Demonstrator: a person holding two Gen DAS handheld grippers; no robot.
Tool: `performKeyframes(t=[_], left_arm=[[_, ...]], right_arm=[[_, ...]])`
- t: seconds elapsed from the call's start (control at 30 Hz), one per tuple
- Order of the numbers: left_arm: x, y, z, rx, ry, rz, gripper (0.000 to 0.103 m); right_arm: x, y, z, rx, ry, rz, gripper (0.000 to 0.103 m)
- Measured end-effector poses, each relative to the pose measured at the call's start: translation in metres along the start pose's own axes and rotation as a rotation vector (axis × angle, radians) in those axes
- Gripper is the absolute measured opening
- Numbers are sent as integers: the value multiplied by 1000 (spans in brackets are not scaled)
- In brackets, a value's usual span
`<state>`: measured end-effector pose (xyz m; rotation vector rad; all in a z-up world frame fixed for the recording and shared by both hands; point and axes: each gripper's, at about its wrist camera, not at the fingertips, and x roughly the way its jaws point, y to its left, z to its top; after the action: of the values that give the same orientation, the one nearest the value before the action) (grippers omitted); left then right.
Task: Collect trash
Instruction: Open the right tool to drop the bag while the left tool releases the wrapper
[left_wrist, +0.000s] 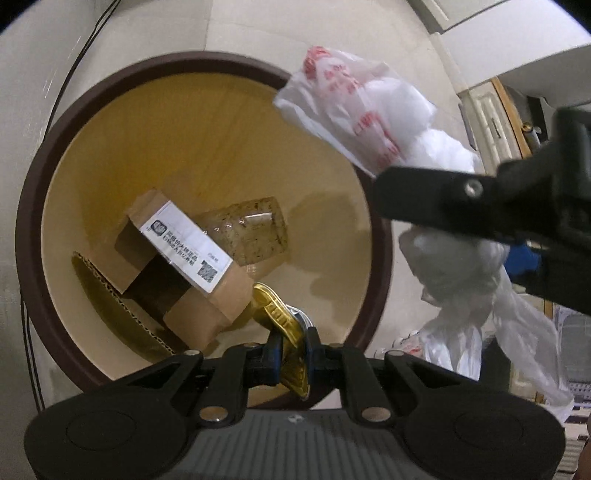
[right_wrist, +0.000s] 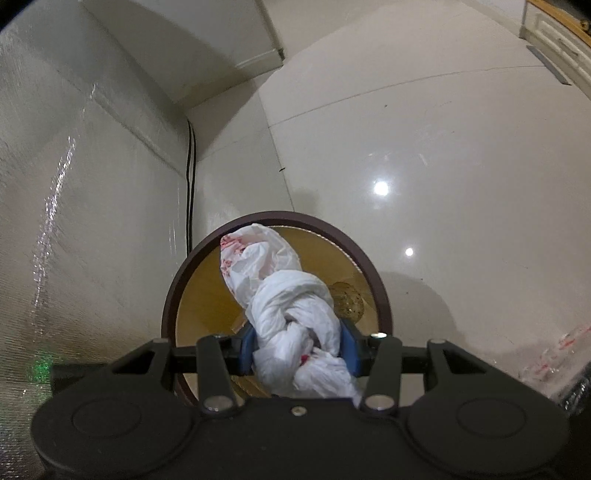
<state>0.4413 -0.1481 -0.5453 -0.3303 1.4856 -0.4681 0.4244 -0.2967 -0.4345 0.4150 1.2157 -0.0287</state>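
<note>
A round trash bin with a brown rim and yellow inside stands on the floor below both grippers; it also shows in the right wrist view. Inside lie a cardboard box with a white label and a clear plastic cup. My left gripper is shut on a flattened gold wrapper above the bin's near edge. My right gripper is shut on a knotted white plastic bag with red print, held over the bin; the bag also shows in the left wrist view.
A black cable runs down the wall corner behind the bin. Glossy pale floor tiles spread to the right. A white cabinet stands at the far right.
</note>
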Motion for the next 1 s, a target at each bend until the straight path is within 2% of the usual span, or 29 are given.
performKeyframes(t=[0.1, 0.2, 0.27, 0.4, 0.63, 0.83, 0.9, 0.97, 1.0], left_arm=[[5, 9, 1, -30, 14, -9, 13], [9, 18, 1, -80, 28, -25, 19], [10, 20, 0, -99, 32, -25, 24], [10, 23, 0, -116, 35, -21, 28], [1, 21, 0, -123, 14, 5, 34], [-14, 16, -6, -107, -20, 63, 42], [-23, 16, -7, -93, -29, 86, 44], [-33, 15, -9, -76, -36, 112, 44], [-35, 15, -10, -67, -36, 122, 44]], right_arm=[[13, 7, 7, -23, 24, 27, 48], [23, 10, 12, -17, 19, 48, 51], [26, 9, 13, 3, 8, 31, 68], [26, 5, 16, 18, 1, 22, 70], [19, 0, 16, 15, 6, 19, 70], [22, 6, 17, -48, 47, 18, 69], [24, 5, 15, -71, 73, 13, 63], [32, -1, 12, -71, 105, 21, 49], [37, -4, 11, -70, 127, 24, 47]])
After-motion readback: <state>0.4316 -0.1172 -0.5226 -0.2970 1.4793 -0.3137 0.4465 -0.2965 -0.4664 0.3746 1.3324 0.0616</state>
